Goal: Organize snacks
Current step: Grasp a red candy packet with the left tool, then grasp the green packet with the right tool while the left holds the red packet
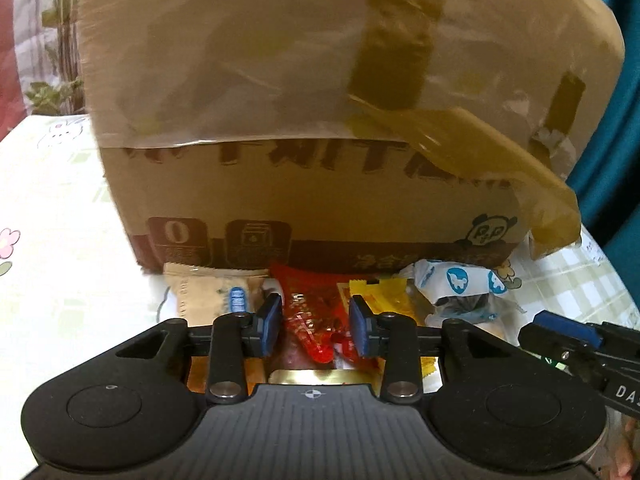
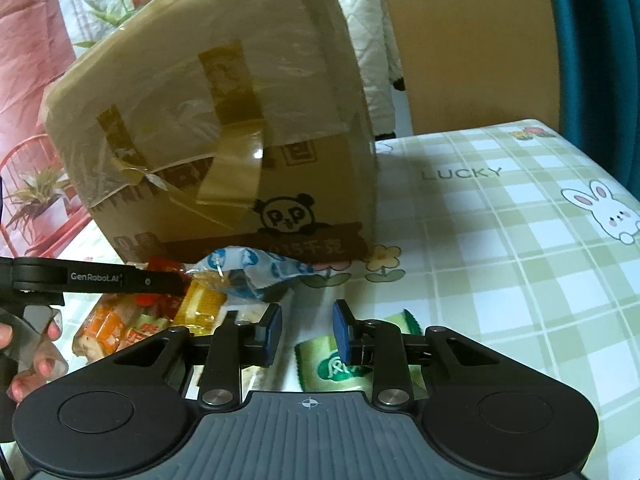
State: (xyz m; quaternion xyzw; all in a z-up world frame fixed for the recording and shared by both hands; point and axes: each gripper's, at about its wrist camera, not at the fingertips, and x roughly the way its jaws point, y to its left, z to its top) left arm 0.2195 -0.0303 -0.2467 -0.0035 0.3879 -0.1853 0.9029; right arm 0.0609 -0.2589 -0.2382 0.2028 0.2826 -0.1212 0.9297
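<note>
A home – bunny-print tablecloth (image 2: 500,216), potted plants (image 2: 36,196), quilted bedding (image 1: 24,40)

A green-checked rabbit-print tablecloth (image 2: 500,240) covers the table, teal chair (image 2: 600,60) behind, plant (image 1: 52,40) left

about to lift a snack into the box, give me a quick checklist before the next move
1. Left gripper astride red plastic snack packet: ok.
2. Pads pressing on the packet: cannot tell.
3. Right gripper empty, jaws apart: ok.
4. Green snack packet under right gripper, pads closed on it: not ok.
5. Brown cardboard box open for loading: not ok, flap hangs over the front.
6. Blue-and-white wrapped candy clear of left gripper: ok.
</note>
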